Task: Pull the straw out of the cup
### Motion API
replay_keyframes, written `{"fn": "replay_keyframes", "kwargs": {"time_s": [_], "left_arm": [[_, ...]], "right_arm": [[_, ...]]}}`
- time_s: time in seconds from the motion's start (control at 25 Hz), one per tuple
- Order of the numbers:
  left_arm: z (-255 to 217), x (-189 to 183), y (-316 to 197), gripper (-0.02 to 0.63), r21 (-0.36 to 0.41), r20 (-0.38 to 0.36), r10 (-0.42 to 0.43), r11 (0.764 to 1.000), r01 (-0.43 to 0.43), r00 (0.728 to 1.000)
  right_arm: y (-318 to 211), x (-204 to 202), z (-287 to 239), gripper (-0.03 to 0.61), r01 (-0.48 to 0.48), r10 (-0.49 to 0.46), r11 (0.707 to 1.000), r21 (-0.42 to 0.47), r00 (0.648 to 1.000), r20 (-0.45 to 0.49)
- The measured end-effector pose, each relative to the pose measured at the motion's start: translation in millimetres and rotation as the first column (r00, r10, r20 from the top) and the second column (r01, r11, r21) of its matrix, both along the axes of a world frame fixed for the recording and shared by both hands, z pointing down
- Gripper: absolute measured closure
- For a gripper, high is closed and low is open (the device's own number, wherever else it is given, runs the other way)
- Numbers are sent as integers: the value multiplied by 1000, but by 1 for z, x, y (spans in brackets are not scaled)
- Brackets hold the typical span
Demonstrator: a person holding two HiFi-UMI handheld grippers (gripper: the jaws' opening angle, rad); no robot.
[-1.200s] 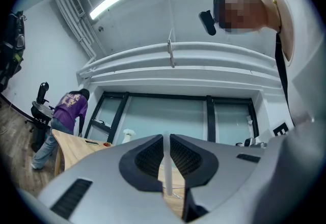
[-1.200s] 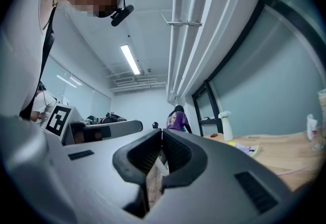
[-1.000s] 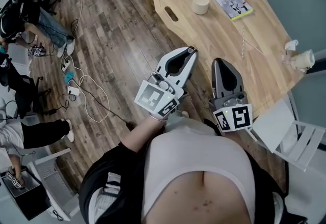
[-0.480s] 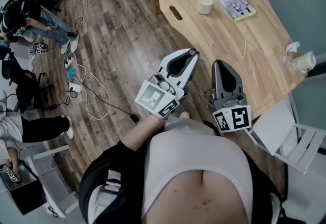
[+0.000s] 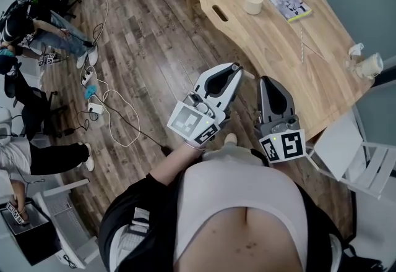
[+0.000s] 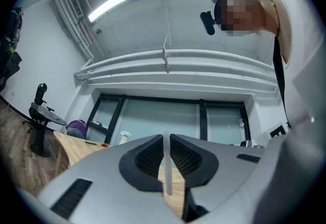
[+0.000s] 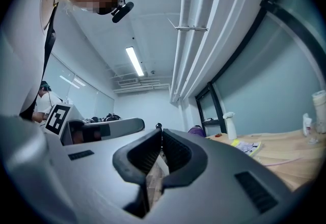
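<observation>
Overhead, the straw is lying flat on the tabletop beyond the right tongs, apart from the clear cup. Only the gripper views are looking along the left tongs and right tongs, both pressed together, empty.

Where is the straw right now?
Head view, upper right: the straw lies on the table, just below the yellow booklet and left of the cup at the table's right edge.

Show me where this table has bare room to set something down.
Widest bare patch: the near end of the table, between the straw and the near edge. Also free: around the slot, left of the white cup. Crowded: by the booklet, and the right edge's clear cup.
</observation>
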State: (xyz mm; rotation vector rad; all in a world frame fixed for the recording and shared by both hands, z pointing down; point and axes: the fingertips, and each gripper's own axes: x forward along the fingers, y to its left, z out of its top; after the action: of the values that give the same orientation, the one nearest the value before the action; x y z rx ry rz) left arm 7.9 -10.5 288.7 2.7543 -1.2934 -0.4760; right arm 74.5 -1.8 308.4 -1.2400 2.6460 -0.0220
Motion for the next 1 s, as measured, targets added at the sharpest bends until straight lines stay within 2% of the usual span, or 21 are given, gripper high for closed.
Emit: {"fn": "replay_keyframes", "kwargs": {"time_s": [0.56, 1.0], "left_arm": [[-3, -46, 88, 571, 13, -9, 3, 1000, -3, 1000], [0, -64, 155, 571, 12, 6, 27, 1000, -27, 1000]], "right_arm": [[89, -40, 4, 548, -22, 22, 1000, -14, 1000, -6], [155, -63, 10, 548, -31, 31, 999, -24, 999, -18]]}}
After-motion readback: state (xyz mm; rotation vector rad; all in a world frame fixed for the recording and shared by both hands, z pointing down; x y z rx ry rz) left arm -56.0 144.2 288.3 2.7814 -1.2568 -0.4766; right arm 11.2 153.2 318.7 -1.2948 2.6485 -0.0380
